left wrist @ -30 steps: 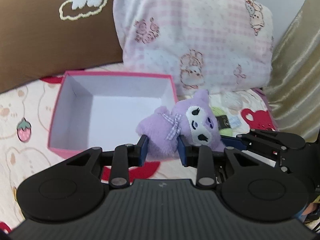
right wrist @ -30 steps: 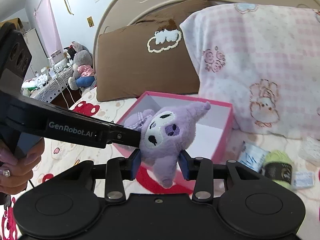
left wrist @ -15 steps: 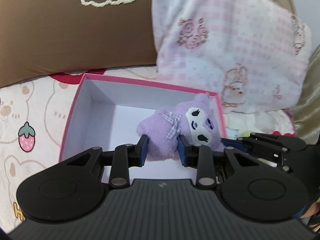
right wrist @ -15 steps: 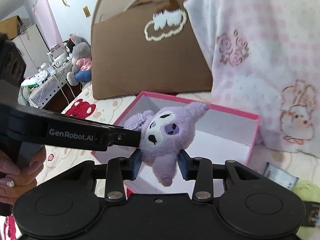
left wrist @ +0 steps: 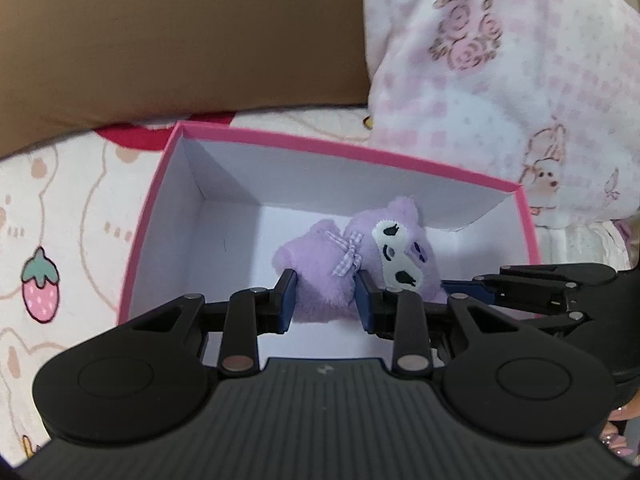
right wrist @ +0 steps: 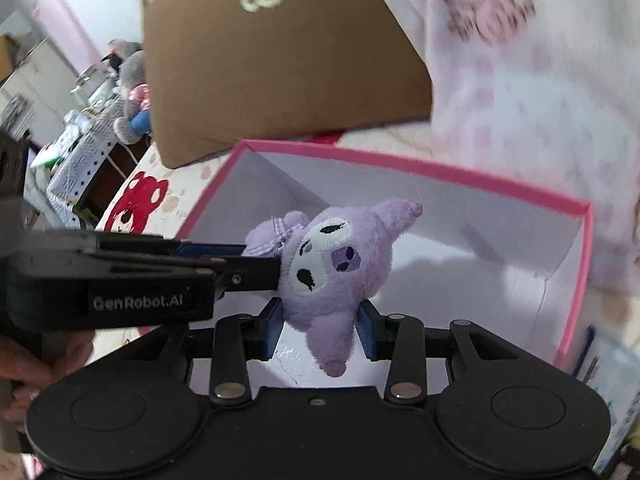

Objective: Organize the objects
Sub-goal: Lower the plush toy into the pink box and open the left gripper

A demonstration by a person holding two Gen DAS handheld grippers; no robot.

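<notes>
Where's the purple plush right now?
The purple plush is gripped by both claws, left claw and right claw, over the open pink box, below the pillows.

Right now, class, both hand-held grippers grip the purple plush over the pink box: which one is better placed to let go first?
Probably the right hand-held gripper: it pinches only the plush head end, while the left hand-held gripper clamps the body, steadying it above the pink box.

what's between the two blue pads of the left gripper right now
The purple plush toy: its body fills the gap between the left gripper pads, over the pink box. The left wrist view shows it.
</notes>
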